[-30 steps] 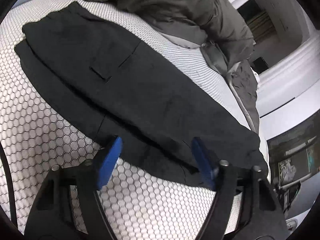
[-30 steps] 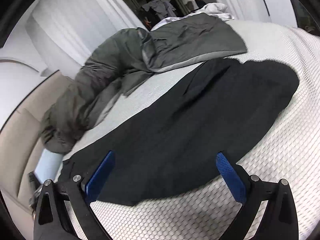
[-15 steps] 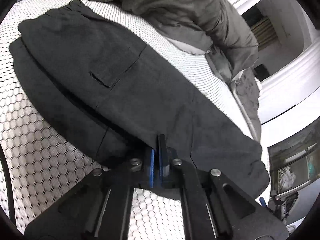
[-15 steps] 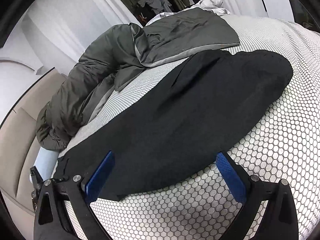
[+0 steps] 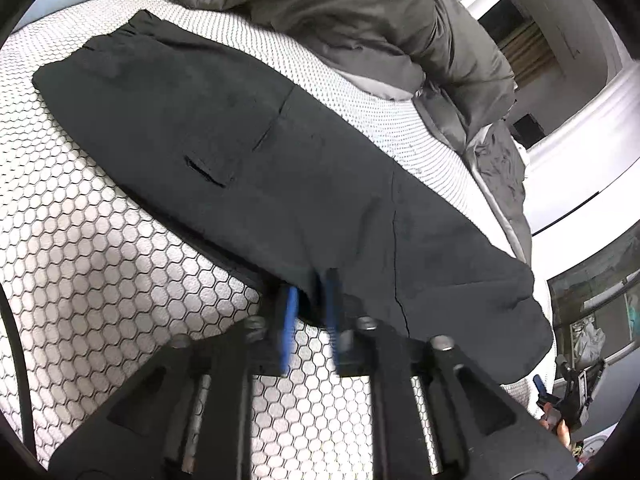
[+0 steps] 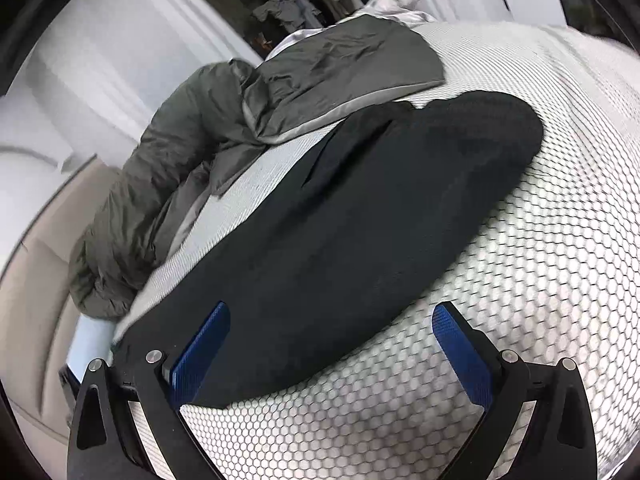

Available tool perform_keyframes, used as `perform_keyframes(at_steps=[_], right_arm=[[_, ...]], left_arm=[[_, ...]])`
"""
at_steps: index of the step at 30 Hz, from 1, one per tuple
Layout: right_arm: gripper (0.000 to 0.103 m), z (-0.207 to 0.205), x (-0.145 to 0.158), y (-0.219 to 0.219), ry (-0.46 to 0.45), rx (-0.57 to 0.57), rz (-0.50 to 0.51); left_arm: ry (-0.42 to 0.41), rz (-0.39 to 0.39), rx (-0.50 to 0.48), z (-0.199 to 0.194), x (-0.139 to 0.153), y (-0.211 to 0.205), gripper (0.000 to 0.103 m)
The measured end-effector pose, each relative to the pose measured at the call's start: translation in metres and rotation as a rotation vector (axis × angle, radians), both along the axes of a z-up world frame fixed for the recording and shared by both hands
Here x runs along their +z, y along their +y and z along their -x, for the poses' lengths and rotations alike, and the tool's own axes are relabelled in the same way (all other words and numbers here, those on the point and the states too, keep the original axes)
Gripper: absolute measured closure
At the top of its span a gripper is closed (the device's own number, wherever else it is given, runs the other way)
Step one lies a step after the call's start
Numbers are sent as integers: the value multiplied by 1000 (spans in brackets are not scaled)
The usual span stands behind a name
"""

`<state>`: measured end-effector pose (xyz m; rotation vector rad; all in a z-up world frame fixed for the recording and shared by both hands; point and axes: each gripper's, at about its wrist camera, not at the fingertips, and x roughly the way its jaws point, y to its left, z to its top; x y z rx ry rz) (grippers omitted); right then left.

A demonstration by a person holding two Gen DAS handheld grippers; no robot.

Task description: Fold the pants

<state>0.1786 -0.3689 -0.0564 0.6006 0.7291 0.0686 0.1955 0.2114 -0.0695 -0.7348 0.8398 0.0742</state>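
My left gripper [image 5: 310, 300] is sitting at the near edge of the black pants [image 5: 248, 168], its blue pads [image 5: 289, 320] a narrow gap apart after just opening a little, with a fold of the dark cloth lying between them; whether they are pressing it I cannot tell. My right gripper [image 6: 330, 344] is hovering with its jaws spread wide over the other end of the pants [image 6: 360, 220], gripping nothing. The pants are lying flat and lengthwise across the white honeycomb mattress cover [image 5: 100, 260]. Beyond them, a grey duvet [image 6: 168, 184] is lying bunched along the far side.
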Motion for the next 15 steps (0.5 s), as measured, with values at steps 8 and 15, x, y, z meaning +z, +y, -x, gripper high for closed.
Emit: perform_keyframes(at_steps=[8,15], right_arm=[[22,-36,-44,-68,41,-82,-324],[101,-26,-29,-76,-46,-213,-232]], left_arm=[[21,79,27,-4,-14,13,67],[25,65,41,-15,-15,10,67]])
